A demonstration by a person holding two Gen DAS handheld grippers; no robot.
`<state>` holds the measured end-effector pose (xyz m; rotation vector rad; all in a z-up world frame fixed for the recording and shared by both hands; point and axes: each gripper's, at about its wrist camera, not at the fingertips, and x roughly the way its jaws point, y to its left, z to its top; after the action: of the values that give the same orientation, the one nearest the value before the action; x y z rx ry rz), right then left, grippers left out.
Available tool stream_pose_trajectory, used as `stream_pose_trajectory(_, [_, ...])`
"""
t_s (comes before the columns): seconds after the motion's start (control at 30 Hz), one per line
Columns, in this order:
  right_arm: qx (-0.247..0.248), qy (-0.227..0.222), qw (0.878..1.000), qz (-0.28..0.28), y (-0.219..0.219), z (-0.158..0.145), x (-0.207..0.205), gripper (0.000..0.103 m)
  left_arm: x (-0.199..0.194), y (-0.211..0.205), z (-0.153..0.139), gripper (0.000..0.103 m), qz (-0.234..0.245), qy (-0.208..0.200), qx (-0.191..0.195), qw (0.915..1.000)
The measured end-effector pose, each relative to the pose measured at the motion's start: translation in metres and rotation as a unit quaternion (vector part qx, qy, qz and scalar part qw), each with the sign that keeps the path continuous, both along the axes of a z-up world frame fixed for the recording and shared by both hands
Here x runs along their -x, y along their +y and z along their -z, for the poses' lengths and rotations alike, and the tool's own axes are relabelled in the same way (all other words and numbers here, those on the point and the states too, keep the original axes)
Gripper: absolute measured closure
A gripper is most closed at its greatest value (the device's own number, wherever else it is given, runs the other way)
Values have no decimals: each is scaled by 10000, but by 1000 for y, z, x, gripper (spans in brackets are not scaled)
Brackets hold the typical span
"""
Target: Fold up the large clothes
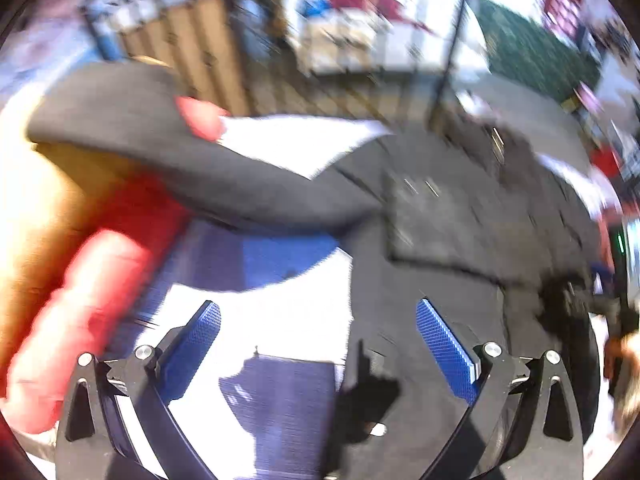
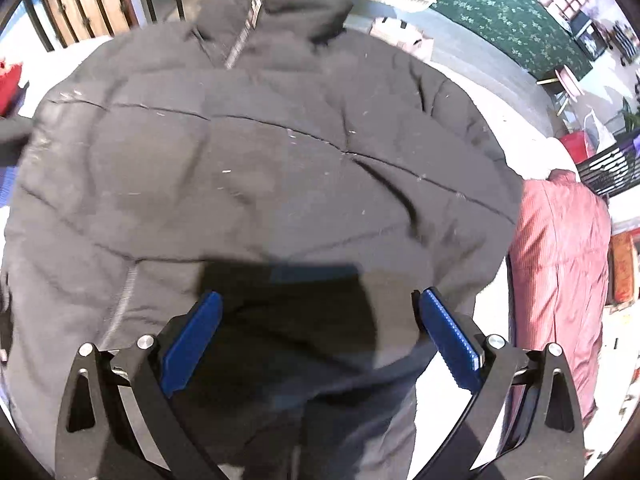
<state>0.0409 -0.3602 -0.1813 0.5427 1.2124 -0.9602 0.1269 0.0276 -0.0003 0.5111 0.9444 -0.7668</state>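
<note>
1. Blue-padded fingers on both tools stand wide apart, nothing between them: left gripper (image 1: 318, 320) is over the white surface (image 1: 280, 312) at the jacket's edge, right gripper (image 2: 318, 312) over the jacket's lower part.
2. Black quilted jacket (image 2: 256, 152) lies spread flat on the white surface, collar (image 2: 280, 12) at the far side.
3. Left view is blurred; a sleeve (image 1: 168, 160) reaches off to the left, past it.
4. Red corduroy garment (image 2: 560, 248) lies just beside the jacket on the right.
5. Step, my read: start of folding; sleeve not yet brought in.
6. Next calls for: left gripper to close on the sleeve, carry it across the body w/o dragging the rest.
</note>
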Motion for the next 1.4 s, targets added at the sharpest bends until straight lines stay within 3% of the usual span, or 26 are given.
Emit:
stream_pose_trajectory(0.1, [-34,-170,9998,29,15,-11,3,5,-43,18,-29,7,-703,-296,243,9968])
stream_pose_trajectory(0.17, [-71,-282,9995,73,24,-19,8,5,-68,23,-37,8,-1082,-272,363,9931])
stream_pose_trajectory(0.33, [-104,-470,9986,232,26,-36,23,5,-111,7,-55,17,-1372,-185,762,9874])
stream_pose_trajectory(0.37, [-92,-499,9984,267,24,-38,27,5,-117,1,-54,25,-1401,-248,654,9877])
stream_pose_trajectory(0.4, [-85,-522,9982,299,22,-39,31,5,-121,-4,-54,41,-1451,-327,536,9874])
stream_pose_trajectory(0.43, [-75,-534,9979,350,20,-41,38,5,-120,-6,-56,50,-1454,-402,512,9872])
stream_pose_trajectory(0.47, [-71,-539,9977,396,16,-42,41,5,-118,-13,-58,73,-1382,-480,532,9878])
stream_pose_trajectory(0.5, [-75,-554,9973,475,16,-44,48,5,-115,-20,-60,87,-1199,-449,619,9898])
stream_pose_trajectory(0.63, [-144,-568,9952,787,10,-42,72,5,-82,-53,-62,98,-432,-338,703,9960])
stream_pose_trajectory(0.73, [-159,-620,9930,995,5,-44,88,5,-43,-84,-65,103,166,-161,948,9952])
stream_pose_trajectory(0.8, [-154,-660,9914,1118,2,-47,98,5,4,-111,-70,103,896,-118,1225,9883])
stream_pose_trajectory(0.9, [-169,-727,9886,1311,-7,-50,109,5,80,-148,-67,103,1909,-375,1146,9742])
stream_pose_trajectory(1.0, [-209,-795,9855,1482,-17,-52,116,5,152,-179,-43,103,2789,-10,904,9561])
stream_pose_trajectory(1.07, [-331,-928,9824,1585,-22,-52,121,5,188,-185,-23,103,3127,258,638,9474])
stream_pose_trajectory(1.13, [-422,-1047,9808,1591,-25,-53,122,5,202,-182,-8,90,3270,515,493,9424])
stream_pose_trajectory(1.2, [-509,-1132,9810,1494,-27,-50,118,5,207,-169,8,39,3165,578,331,9462])
stream_pose_trajectory(1.27, [-661,-1192,9812,1367,-32,-45,108,5,192,-150,24,37,2876,583,200,9558])
stream_pose_trajectory(1.4, [-1165,-1758,9722,1019,-49,-37,61,5,147,-116,56,37,2145,603,-338,9743])
